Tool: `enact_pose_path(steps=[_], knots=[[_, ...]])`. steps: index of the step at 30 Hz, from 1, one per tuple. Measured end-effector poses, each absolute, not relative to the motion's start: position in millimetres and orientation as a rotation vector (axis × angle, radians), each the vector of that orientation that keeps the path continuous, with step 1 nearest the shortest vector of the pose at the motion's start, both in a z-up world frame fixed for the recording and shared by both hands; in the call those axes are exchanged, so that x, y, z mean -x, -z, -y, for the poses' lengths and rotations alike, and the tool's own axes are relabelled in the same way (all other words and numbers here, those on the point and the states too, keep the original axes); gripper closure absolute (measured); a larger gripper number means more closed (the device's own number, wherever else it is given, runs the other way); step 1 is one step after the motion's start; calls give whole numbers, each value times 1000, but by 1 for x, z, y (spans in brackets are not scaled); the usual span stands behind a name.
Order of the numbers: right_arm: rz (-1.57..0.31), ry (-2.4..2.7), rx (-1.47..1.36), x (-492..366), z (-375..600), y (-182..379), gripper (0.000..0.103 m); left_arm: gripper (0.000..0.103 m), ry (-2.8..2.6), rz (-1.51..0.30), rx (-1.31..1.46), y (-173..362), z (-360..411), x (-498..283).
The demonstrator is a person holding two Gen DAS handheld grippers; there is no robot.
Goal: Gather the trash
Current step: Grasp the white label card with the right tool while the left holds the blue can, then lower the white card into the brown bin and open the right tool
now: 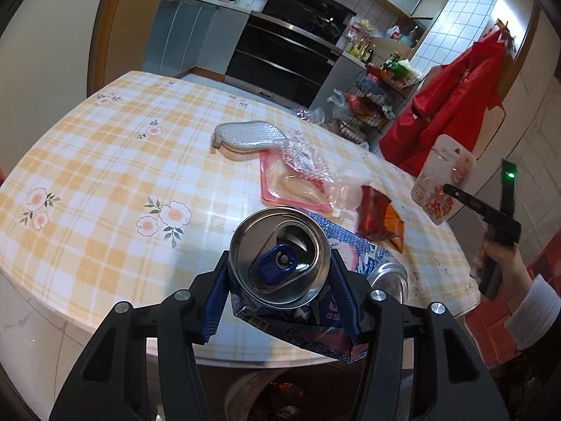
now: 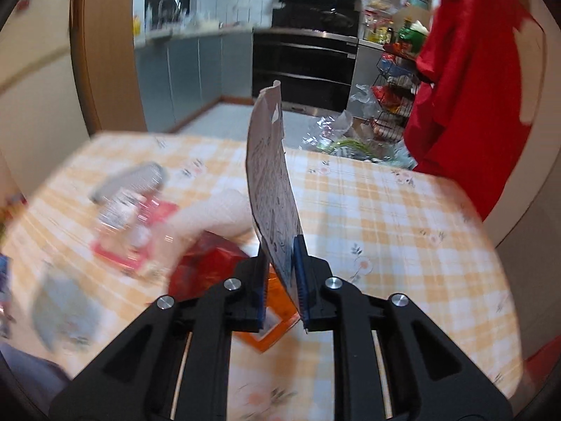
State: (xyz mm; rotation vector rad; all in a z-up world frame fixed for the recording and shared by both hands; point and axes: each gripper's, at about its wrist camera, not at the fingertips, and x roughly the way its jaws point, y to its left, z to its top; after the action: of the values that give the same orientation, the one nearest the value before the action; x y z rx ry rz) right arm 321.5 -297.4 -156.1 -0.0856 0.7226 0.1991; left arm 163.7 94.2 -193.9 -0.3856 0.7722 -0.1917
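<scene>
A: The left tool (image 1: 280,273) clamps a blue can (image 1: 278,263) above the worktop (image 1: 105,161) edge; the right tool (image 2: 280,270) pinches a card packet (image 2: 270,189) by one corner.

B: That thin card could slip or swing loose; the can may dribble if tipped.

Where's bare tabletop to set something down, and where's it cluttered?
Free: the left half of the checked tablecloth, left of the grey pad and the held can; also the right side in the right wrist view, right of the held card. Crowded: pink tray, clear plastic wrap, red snack wrapper.
</scene>
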Motion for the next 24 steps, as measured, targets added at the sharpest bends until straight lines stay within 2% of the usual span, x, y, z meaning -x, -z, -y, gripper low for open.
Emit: enact_pose_path(steps=[8,24], knots=[[-675,-298,-72,-236,303,123,86,50,205,-737,368,168,-84,-132],[-710,-436,-173,-109,279,129,86,50,169,-634,324,124,-81,-41]])
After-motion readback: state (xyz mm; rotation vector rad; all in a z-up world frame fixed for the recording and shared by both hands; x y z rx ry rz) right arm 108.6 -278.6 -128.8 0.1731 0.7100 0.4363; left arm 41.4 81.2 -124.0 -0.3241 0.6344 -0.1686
